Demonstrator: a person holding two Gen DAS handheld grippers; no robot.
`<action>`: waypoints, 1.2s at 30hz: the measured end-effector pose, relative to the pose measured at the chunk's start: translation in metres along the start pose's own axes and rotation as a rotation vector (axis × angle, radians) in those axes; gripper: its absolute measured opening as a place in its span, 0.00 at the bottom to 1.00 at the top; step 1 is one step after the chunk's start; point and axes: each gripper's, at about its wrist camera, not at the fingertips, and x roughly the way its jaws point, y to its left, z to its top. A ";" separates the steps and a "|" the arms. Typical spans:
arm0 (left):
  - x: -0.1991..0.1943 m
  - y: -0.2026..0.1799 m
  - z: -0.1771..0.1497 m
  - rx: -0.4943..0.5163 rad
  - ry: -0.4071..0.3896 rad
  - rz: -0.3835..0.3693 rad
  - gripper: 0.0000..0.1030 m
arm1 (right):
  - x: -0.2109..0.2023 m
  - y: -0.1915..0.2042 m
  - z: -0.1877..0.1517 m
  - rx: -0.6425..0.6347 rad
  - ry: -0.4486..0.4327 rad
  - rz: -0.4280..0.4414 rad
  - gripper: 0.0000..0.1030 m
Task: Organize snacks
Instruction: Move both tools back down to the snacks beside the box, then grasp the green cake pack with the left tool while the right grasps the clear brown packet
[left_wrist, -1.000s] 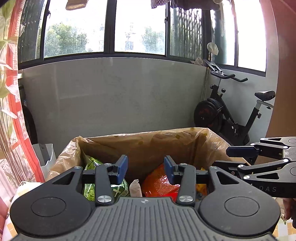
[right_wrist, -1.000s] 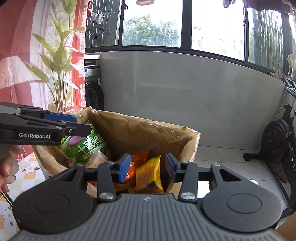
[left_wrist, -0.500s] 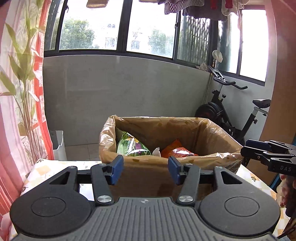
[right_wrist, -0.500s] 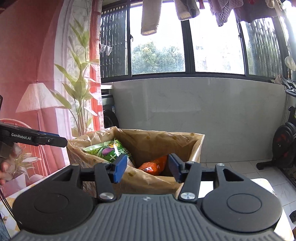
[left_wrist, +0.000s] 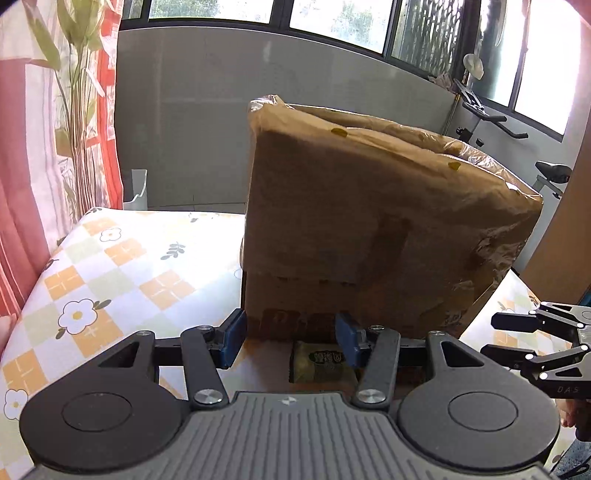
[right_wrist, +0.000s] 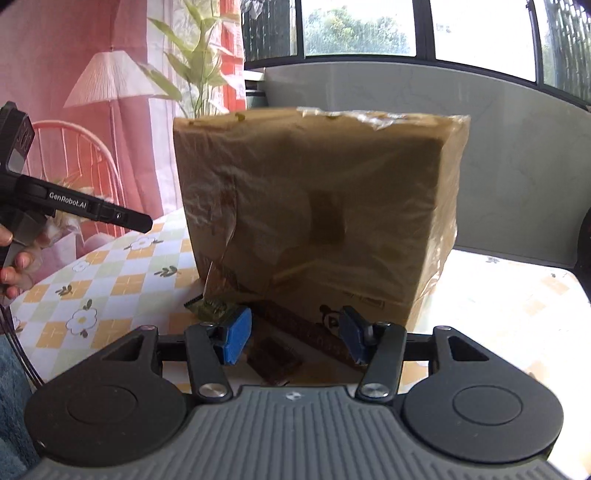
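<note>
- We have the left gripper (left_wrist: 289, 341) low over the flowered tablecloth (left_wrist: 110, 280), its jaws apart and clamping nothing.
- A small green snack packet (left_wrist: 320, 362) lies flat on the cloth just in front of that gripper, between the blue pads and nearer the right-hand one, close against the foot of the plastic-wrapped cardboard box (left_wrist: 369, 221).
- The packet's long side seems to run across the gripper's line, so we judge a straight push forward and a squeeze would take it by its short ends.
- Our right gripper (right_wrist: 293, 338) is opening, with nothing pressed between its pads.
- A dark brown snack packet (right_wrist: 273, 358) lies on the table just ahead of it, slightly left of centre, with a long dark packet (right_wrist: 306, 332) slanting behind it along the box's base.
- Each hand is nearest its own packet, so we judge neither needs to cross over.
</note>
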 end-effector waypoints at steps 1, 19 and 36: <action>0.002 0.000 -0.003 -0.008 0.007 -0.004 0.54 | 0.010 0.002 -0.004 -0.020 0.038 0.025 0.56; 0.022 0.008 -0.023 -0.063 0.079 0.001 0.54 | 0.108 0.006 -0.018 -0.179 0.227 0.123 0.67; 0.068 -0.008 -0.029 -0.085 0.164 -0.038 0.55 | 0.063 -0.008 -0.049 -0.013 0.138 0.060 0.43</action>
